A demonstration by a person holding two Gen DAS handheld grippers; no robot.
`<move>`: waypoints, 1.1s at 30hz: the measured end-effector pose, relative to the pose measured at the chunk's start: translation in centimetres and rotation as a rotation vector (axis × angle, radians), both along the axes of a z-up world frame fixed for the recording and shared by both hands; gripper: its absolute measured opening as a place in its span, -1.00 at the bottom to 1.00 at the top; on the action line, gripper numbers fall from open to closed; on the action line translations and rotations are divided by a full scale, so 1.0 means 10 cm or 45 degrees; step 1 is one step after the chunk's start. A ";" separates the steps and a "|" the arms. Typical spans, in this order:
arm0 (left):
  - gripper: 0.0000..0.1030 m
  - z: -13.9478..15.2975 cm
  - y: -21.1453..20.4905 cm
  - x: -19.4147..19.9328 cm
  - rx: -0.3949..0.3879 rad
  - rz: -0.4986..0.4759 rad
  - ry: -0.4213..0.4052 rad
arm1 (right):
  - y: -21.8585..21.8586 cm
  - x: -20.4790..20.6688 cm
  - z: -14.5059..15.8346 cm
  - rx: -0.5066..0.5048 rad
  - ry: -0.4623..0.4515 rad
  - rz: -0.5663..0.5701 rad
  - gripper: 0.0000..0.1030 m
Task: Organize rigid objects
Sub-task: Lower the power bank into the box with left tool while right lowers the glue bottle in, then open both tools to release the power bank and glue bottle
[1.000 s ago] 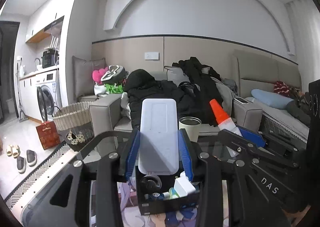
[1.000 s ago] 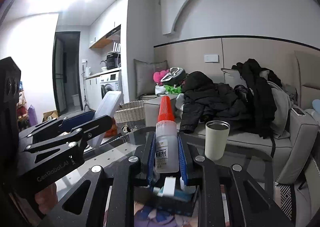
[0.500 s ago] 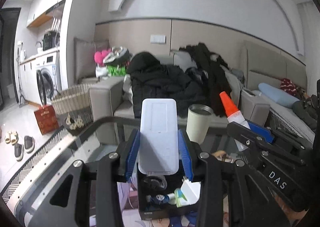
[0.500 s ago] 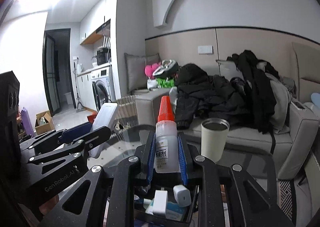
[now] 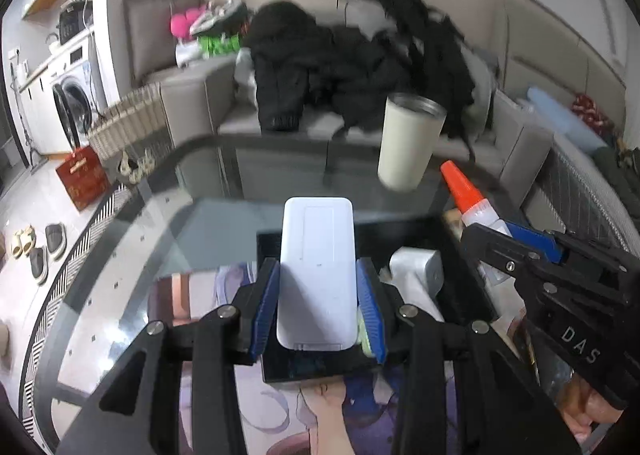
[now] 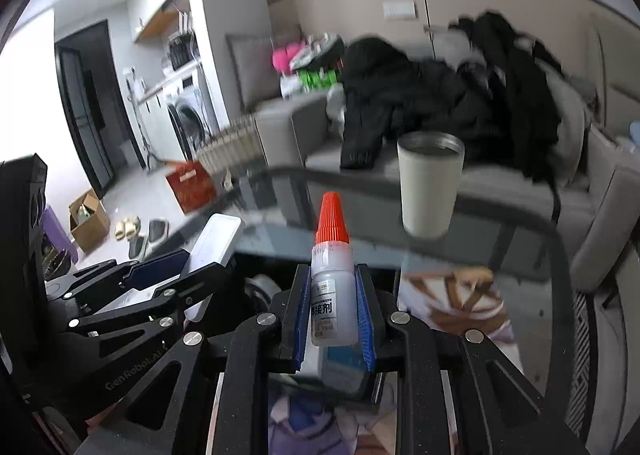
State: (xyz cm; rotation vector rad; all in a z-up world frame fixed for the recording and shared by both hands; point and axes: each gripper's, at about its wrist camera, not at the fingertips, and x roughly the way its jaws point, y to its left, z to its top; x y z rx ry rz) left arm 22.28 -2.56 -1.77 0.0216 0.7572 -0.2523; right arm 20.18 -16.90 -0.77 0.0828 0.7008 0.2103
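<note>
The left gripper is seen clamped on a flat white remote-like case, whose sides are pressed by the two blue pads so that it stands out lengthwise between them. The right gripper is closed tight on a small clear glue bottle with an orange cone cap, held upright by its body between the blue pads. Each gripper is caught in the other's view: the glue bottle appears at the right of the left wrist view, and the white case at the left of the right wrist view, the two tools lying side by side. Beneath both, an open black box is seen on a glass table, with a white charger-like block lying inside it; the held case hangs over the box. An illustrated mat is spread under the box. Farther back on the table a cream tumbler with a metal rim stands upright, blurred. Behind the table a grey sofa is heaped with black clothing.
</note>
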 end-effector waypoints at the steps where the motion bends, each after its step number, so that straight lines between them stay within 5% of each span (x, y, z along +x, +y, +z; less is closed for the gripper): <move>1: -0.27 -0.04 -0.01 0.02 0.004 -0.002 0.020 | 0.00 0.02 -0.06 0.002 0.039 0.005 -0.60; 7: -0.27 -0.28 -0.09 0.11 0.034 -0.020 0.189 | 0.03 0.11 -0.36 -0.021 0.203 0.036 -0.60; 16: -0.27 -0.41 -0.13 -0.07 0.053 -0.057 0.287 | 0.03 0.07 -0.53 -0.048 0.303 0.085 -0.60; 28: -0.24 -0.38 -0.13 -0.13 0.070 -0.058 0.281 | 0.06 -0.05 -0.55 -0.025 0.383 0.099 -0.59; 33: 0.03 -0.29 -0.11 -0.19 0.072 -0.055 0.222 | 0.03 -0.07 -0.48 -0.009 0.378 0.098 -0.49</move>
